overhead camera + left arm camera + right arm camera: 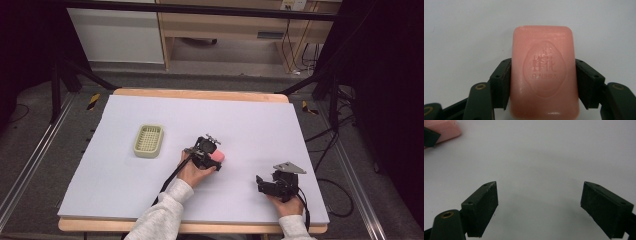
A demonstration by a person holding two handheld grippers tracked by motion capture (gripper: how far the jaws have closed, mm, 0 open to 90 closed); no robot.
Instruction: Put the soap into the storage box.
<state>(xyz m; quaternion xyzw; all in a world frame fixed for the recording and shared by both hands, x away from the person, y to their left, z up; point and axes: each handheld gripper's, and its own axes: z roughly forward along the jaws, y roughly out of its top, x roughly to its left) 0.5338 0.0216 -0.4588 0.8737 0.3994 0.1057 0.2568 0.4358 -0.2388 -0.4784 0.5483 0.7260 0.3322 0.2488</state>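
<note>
Pink soap [544, 75] sits squarely between the two black jaws of the left gripper [543, 82], which press against its long sides and hold it clamped; an oval stamp with characters and lettering faces the left gripper view, and the pale table cover lies behind the bar. Seen from the high view, the left gripper [212, 154] is held near the middle of the white foam board [125, 190], with the soap [218, 156] showing at its tip, and the person's left hand [192, 172] and light sleeve [162, 215] reach in from the bottom edge. Well to the left of it rests a pale green soap dish [149, 140] with a ribbed floor. Over to the right, the right gripper [267, 186] is held low over the board near its front edge, its jaws wide apart with only bare white surface between them [539, 205]; a corner of the soap [445, 130] shows at the upper left of the right gripper view.
</note>
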